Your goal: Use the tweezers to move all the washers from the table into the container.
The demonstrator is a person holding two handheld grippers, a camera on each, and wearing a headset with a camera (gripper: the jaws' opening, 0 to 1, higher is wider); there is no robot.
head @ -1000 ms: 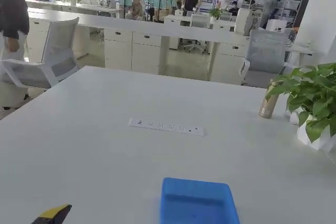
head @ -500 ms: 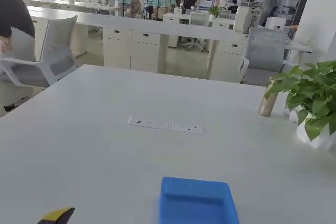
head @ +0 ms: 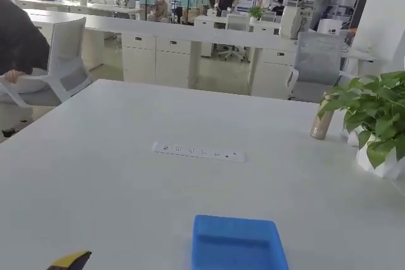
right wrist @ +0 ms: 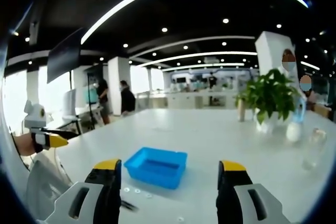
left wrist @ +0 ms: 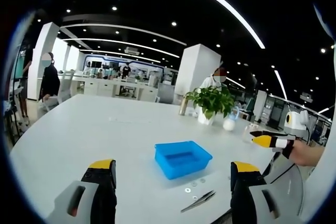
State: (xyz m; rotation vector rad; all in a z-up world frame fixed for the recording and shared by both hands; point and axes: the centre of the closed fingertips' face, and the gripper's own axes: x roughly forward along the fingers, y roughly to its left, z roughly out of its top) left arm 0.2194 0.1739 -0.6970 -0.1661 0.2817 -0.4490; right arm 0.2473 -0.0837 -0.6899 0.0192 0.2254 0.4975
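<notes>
left gripper view: one container [left wrist: 182, 159], one tweezers [left wrist: 198, 201], three washers [left wrist: 194, 184]; left hand-held gripper [left wrist: 173, 165] and right hand-held gripper [right wrist: 170, 165] wide apart.

ahead of you a white power strip [head: 199, 152] lies flat. to your right stands a leafy potted plant [head: 373, 115], with a tan bottle [head: 321, 122] upright just beside it. farther back, a person in dark clothes [head: 19, 45] is beside a white office chair [head: 63, 61], and a grey office chair [head: 319, 61] sits near the bottle.

No legible text, labels or numbers.
</notes>
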